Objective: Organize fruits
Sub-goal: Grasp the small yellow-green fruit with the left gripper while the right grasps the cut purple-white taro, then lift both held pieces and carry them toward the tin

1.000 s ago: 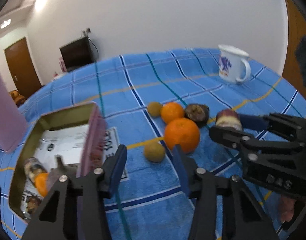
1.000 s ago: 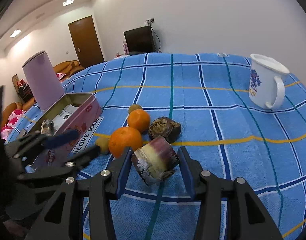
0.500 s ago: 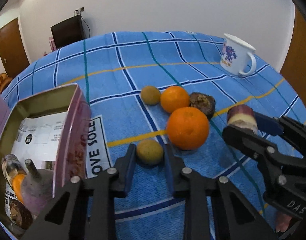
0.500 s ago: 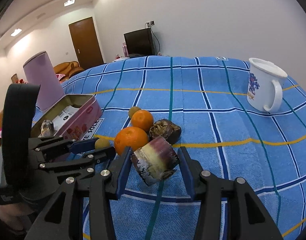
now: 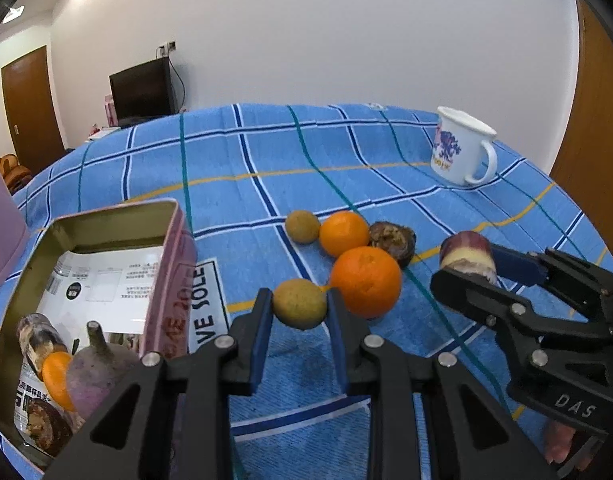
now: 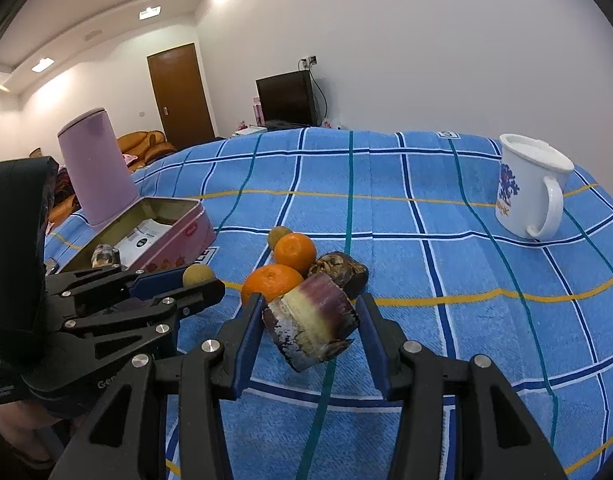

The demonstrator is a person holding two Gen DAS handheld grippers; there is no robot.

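Fruits differ: the small, firm, smooth brown fruit (image 5: 299, 303) in the left gripper (image 5: 299, 312) could roll, so pads clamp its middle, while the right gripper (image 6: 310, 330) pinches the stiff cane chunk (image 6: 310, 326) across its sides.

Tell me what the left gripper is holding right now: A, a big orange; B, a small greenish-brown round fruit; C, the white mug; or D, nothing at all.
B: in the left wrist view the left gripper has its blue pads pressed on both sides of the small greenish-brown fruit, with the big orange just behind it on the cloth.
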